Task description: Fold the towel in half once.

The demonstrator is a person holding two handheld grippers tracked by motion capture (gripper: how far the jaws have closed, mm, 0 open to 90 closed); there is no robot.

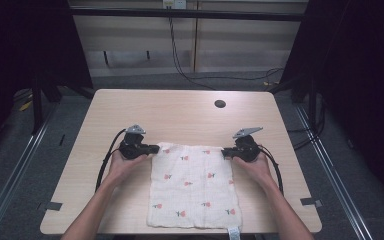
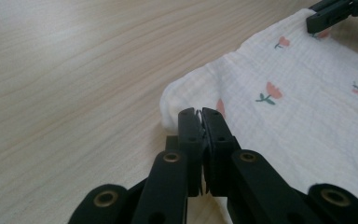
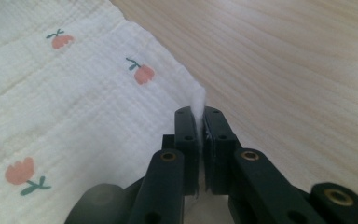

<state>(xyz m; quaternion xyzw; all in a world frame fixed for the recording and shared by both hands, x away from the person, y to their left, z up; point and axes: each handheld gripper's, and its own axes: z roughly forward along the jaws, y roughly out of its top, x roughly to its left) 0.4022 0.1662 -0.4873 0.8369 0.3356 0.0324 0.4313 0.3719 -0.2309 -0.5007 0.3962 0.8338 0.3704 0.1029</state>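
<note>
A white cloth printed with small red tulips lies spread flat on the near half of the wooden table. My left gripper is at the cloth's far left corner. In the left gripper view that gripper is shut, and the cloth's corner bulges up against its tips. My right gripper is at the far right corner. In the right gripper view it is shut on the cloth, with a white fold sticking up between the jaws.
A dark round hole is set in the table towards the back. A small label hangs from the cloth's near edge over the table's front. Bare wood runs behind and beside the cloth. Cables lie on the floor beyond the table.
</note>
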